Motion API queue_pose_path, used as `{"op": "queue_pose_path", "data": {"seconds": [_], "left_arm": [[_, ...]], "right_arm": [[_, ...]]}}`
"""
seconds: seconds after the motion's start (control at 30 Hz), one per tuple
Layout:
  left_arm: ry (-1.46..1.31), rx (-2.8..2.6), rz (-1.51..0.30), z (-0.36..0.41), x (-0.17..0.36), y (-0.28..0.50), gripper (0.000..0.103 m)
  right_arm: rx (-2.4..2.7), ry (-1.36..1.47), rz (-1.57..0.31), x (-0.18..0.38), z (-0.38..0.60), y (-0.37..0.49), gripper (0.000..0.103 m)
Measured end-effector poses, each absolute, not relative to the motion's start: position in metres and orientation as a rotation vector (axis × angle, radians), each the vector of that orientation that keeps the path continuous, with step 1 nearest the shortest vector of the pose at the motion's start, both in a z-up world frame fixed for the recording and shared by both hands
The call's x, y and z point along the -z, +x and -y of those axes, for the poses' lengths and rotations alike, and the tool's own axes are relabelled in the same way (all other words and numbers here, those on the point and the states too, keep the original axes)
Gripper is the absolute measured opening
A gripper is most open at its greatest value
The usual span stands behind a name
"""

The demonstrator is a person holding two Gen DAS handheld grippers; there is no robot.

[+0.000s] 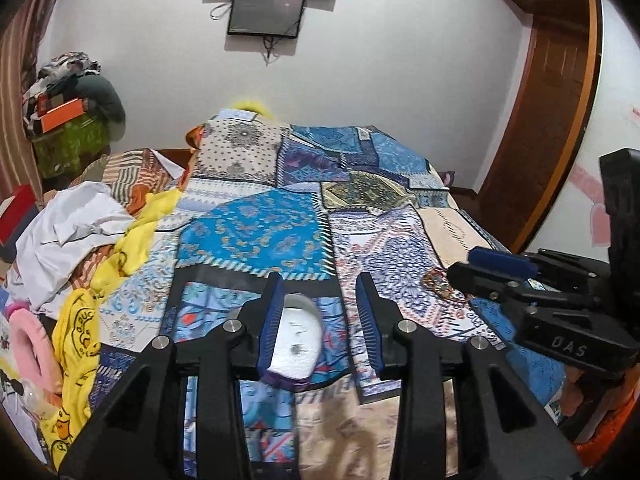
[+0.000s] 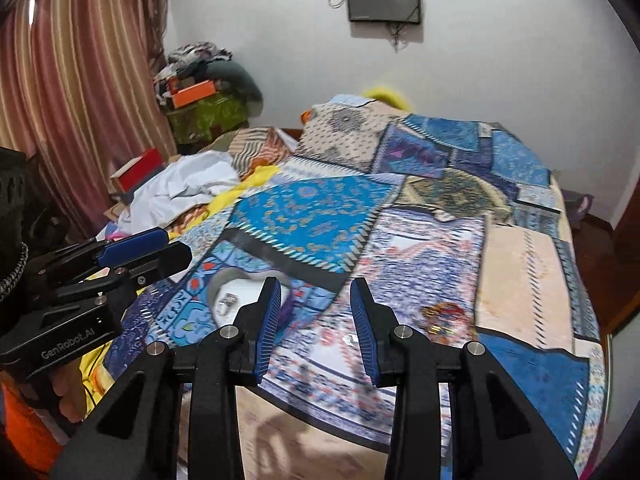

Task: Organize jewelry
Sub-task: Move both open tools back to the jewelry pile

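Note:
An open jewelry box with a white lining (image 1: 298, 340) lies on the patterned bedspread (image 1: 256, 232), partly between my left fingers; it also shows in the right wrist view (image 2: 236, 298) with a small silver piece inside. A colourful beaded piece of jewelry (image 2: 442, 318) lies on the bedspread to the right; it also shows in the left wrist view (image 1: 440, 286). My left gripper (image 1: 320, 320) is open and empty, just above the box. My right gripper (image 2: 316, 320) is open and empty above the bedspread, left of the beaded piece. A tiny shiny item (image 2: 350, 339) lies between its fingers.
A pile of white and yellow clothes (image 1: 80, 240) and a pink band (image 1: 28, 340) lie on the bed's left side. A red box (image 2: 138, 168) and a stack of bags (image 2: 200, 96) stand by the curtain. A wooden door (image 1: 548, 92) is at right.

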State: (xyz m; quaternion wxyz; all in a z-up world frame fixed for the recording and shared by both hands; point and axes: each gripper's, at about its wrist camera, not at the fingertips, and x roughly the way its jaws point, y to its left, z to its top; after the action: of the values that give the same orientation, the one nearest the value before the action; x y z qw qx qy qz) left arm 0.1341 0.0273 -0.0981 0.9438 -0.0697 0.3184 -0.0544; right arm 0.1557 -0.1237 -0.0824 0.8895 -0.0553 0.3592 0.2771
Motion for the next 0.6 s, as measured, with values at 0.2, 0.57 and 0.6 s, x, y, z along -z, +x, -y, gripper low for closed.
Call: {"op": "queue_pose_path", "data": {"seconds": [0.2, 0.57, 0.6], "left_arm": [[-0.125, 0.152, -0.687, 0.005, 0.106, 0.152, 0.037], [-0.059, 0.224, -0.814, 0.053, 0.149, 0.188, 0.037], [-0.050, 0.229, -0.825, 0.055, 0.153, 0.189, 0.037]], "right_arm": [[-0.487, -0.088, -0.729, 0.082, 0.173, 0.161, 0.033], [-0.362, -0.035, -0.797, 0.110, 0.235, 0.181, 0.033], [-0.361, -0.034, -0.805, 0.113, 0.237, 0.183, 0.033]]}}
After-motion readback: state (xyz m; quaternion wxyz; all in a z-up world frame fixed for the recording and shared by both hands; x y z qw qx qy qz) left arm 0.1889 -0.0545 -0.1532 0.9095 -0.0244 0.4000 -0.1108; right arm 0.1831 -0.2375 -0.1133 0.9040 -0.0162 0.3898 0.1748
